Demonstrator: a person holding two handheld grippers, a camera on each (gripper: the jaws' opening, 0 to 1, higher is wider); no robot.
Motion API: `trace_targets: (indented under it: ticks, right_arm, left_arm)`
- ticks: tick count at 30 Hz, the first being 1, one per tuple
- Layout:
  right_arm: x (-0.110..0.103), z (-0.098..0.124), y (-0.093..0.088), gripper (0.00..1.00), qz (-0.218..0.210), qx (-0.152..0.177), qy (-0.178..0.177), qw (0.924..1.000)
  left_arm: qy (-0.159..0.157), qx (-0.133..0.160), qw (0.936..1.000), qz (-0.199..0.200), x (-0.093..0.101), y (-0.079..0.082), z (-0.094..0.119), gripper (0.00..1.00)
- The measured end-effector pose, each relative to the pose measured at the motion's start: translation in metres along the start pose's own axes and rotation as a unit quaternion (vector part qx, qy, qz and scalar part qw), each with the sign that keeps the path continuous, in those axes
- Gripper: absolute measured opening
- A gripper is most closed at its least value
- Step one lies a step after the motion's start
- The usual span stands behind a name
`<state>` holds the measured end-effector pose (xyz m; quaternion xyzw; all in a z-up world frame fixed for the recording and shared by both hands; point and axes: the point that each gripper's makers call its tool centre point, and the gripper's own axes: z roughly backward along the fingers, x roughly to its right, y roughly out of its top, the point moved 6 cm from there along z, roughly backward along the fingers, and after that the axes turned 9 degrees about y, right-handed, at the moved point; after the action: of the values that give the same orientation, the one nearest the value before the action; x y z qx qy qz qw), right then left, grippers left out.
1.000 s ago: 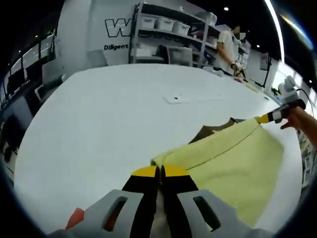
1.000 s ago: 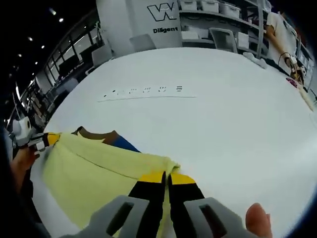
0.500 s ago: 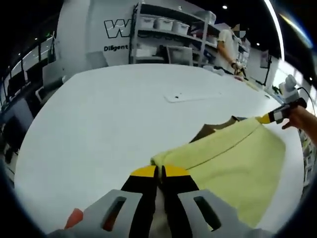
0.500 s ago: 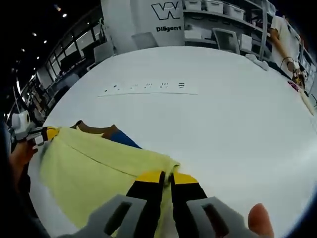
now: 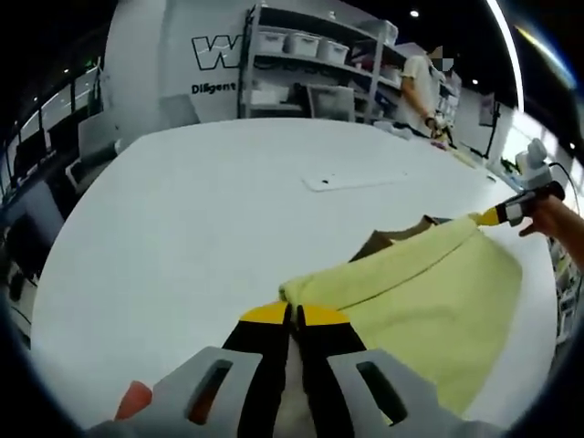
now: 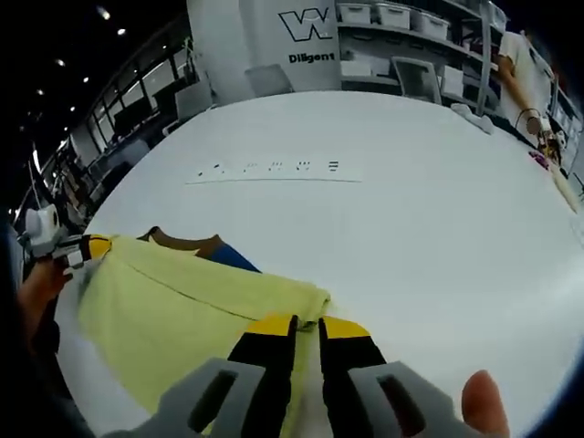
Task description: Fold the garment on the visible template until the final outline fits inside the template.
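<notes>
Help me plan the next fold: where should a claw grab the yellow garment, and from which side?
Grab the yellow garment at a folded-edge corner, from the open table side; the cloth lies flat, so only its edges can be pinched.

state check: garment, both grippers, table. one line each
yellow garment: lying flat on the table, top edge folded over, a brown and blue layer peeking out beyond it
left gripper: shut on the garment's corner
right gripper: jaws slightly parted at the garment's other corner; grip cannot be told
white table: bearing the garment
</notes>
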<state>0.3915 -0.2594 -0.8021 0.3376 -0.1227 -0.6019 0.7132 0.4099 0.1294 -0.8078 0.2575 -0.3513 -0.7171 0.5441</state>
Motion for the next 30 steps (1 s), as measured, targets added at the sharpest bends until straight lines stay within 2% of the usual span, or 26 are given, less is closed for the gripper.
trace_targets:
  ticks: [10,17,21,25,29,30]
  right_arm:
    - [0.0,0.001,-0.003,0.04,-0.004,0.002,0.0,1.0]
    - [0.003,0.0,0.004,0.0,-0.014,0.015,0.002,0.9998]
    - [-0.005,0.006,0.01,0.0,-0.019,0.027,0.008,0.9994]
    - [-0.006,0.008,0.015,0.0,-0.041,0.044,0.019,0.998]
    - [-0.005,0.01,0.02,0.0,-0.074,0.065,0.028,0.9947]
    - [-0.004,0.011,0.02,0.0,-0.095,0.071,0.034,0.9923]
  left_arm:
    - [-0.003,0.005,1.0,0.005,0.003,0.002,0.0,0.01]
    - [-0.001,0.007,0.9999,0.009,0.002,0.002,-0.003,0.0]
    - [-0.004,0.013,0.9997,0.019,0.0,0.007,-0.002,0.0]
    - [-0.008,0.019,0.999,0.039,-0.002,0.012,0.0,0.0]
    - [-0.013,0.017,0.9969,0.076,-0.005,0.015,-0.002,0.0]
    - [-0.018,0.012,0.9945,0.103,-0.005,0.014,-0.003,0.0]
